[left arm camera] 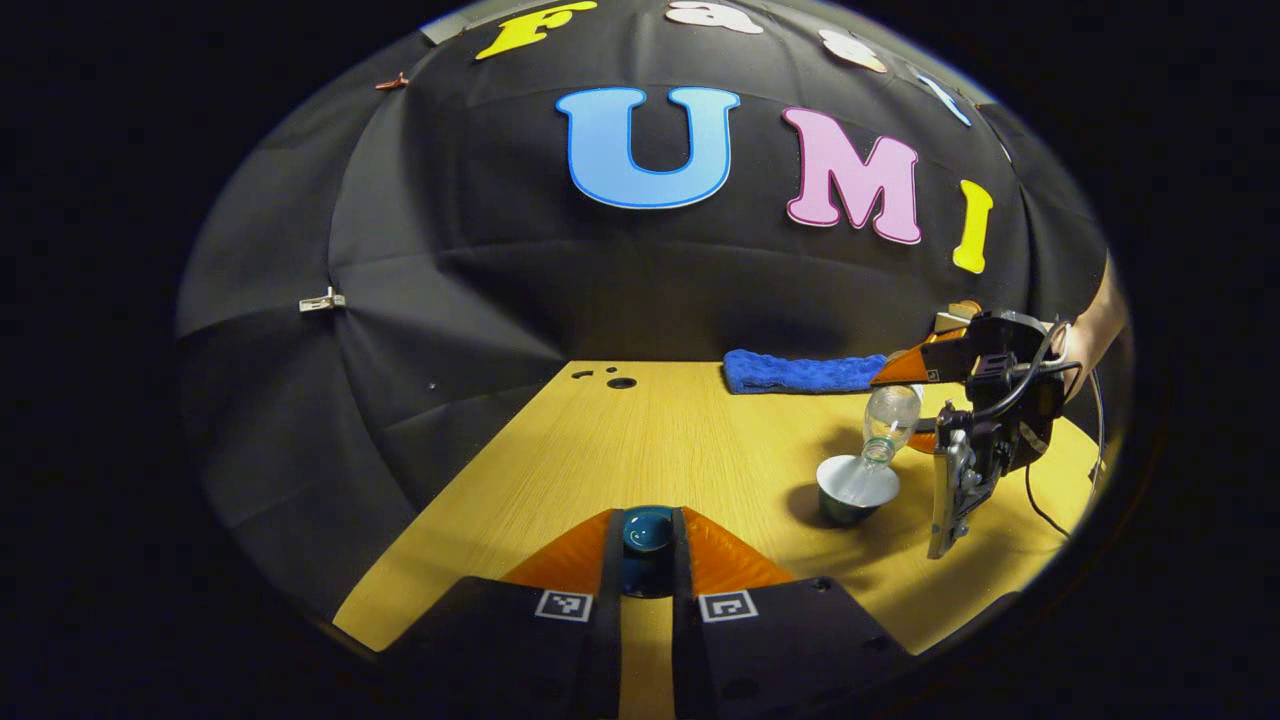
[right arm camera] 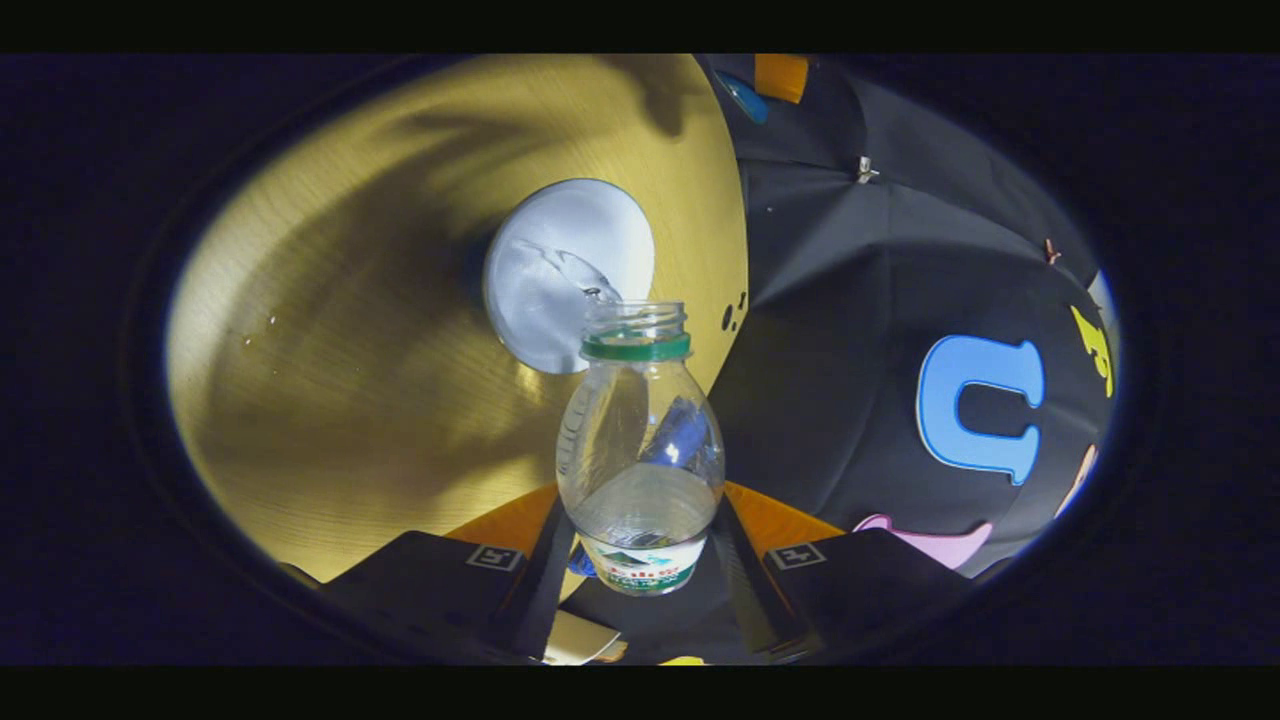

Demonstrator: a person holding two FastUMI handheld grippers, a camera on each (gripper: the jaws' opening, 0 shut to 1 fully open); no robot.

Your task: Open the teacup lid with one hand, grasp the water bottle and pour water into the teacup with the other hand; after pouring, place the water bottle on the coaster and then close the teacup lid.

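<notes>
- The right gripper [left arm camera: 915, 405] holds the bottle [right arm camera: 640, 450] tipped mouth-down over the cup [left arm camera: 857, 487], its fingers pressed on the bottle's sides, and a thin stream of water [right arm camera: 570, 268] runs into the cup.
- The cup stands uncovered on the counter [left arm camera: 640, 440], toward its right side and near the front edge, well clear of the blue towel [left arm camera: 800, 372] along the back edge.
- The left gripper [left arm camera: 647, 545] sits low near the front edge, fingers narrow around the dark teal lid [left arm camera: 647, 530]; I judge they grip it, though the contact itself is hard to make out.
- Risk: the bottle's mouth hangs near the cup's rim, so a small drift of the hand could send the stream onto the counter.
- Risk: the cup looks small and I cannot read its water level; a long pour may overfill it.
- Risk: the bottle is smooth and held low on its body; a loose squeeze while tilted could let it slip onto the cup and knock it over.
- Risk: the lid is held by a small part, so it might tilt or drop before it is put back.
- I cannot pick out the coaster for certain, so the set-down spot is unclear.
- Count: one bottle, one cup, one lid, one towel, two grippers.
</notes>
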